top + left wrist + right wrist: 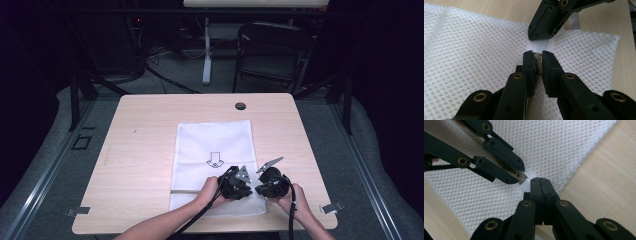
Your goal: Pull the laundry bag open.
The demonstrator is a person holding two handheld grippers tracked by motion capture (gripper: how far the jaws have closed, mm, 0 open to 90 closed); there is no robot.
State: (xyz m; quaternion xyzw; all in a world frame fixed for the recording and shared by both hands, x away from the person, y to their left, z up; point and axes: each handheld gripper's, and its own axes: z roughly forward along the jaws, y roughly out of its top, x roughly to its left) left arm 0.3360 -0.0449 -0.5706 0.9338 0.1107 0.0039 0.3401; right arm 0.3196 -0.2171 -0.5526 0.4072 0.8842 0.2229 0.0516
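Note:
A white mesh bag (215, 145) lies flat on the wooden table (145, 150), printed with a small arrow (215, 161). Both grippers meet tip to tip over its near right part. My left gripper (538, 53) is shut on a small beige zipper pull (538, 58) that sits on a white tape strip (540, 45). My right gripper (539, 180) is shut on that white strip (527, 182), just beyond the pull. From above, the left gripper (248, 191) and right gripper (259, 191) nearly touch, with a hand behind each.
The bag's right edge runs close beside the grippers, with bare wood (604, 182) past it. A round cable hole (240, 106) sits at the table's far edge. A dark chair (272, 50) and a white post (206, 50) stand behind the table.

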